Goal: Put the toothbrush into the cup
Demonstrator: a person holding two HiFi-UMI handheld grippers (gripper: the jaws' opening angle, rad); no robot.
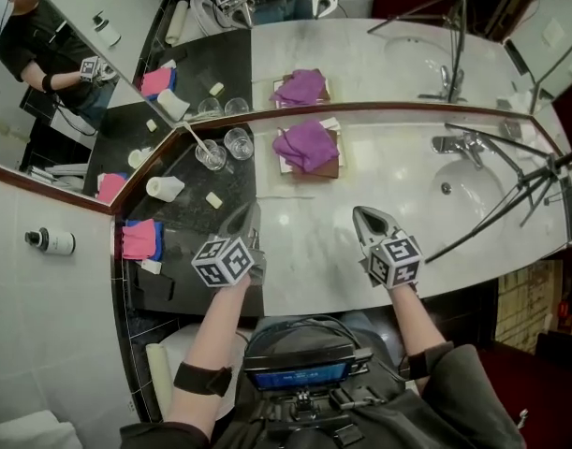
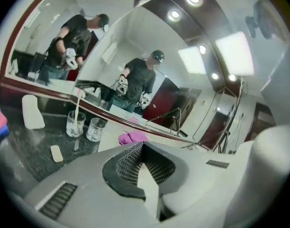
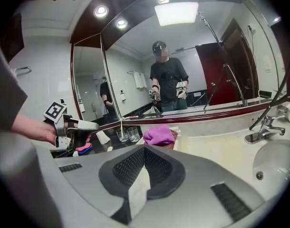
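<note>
A white toothbrush (image 1: 196, 137) stands handle-up in the left of two clear glass cups (image 1: 211, 155) on the black part of the counter. The left gripper view shows the toothbrush (image 2: 77, 109) leaning in that cup (image 2: 74, 124), with the second glass (image 2: 95, 129) beside it. My left gripper (image 1: 243, 215) hangs above the counter, nearer me than the cups; its jaws are shut (image 2: 142, 145) with nothing between them. My right gripper (image 1: 365, 215) is over the white marble, shut (image 3: 145, 148) and empty. In the right gripper view the cup (image 3: 121, 135) is far off to the left.
A purple cloth (image 1: 307, 144) lies on a brown block by the mirror. A faucet (image 1: 459, 144) and sink basin (image 1: 468, 195) sit at the right, crossed by tripod legs (image 1: 520, 183). A tipped white cup (image 1: 164, 188), a small soap (image 1: 213, 199) and a pink-blue cloth (image 1: 140, 239) lie at the left.
</note>
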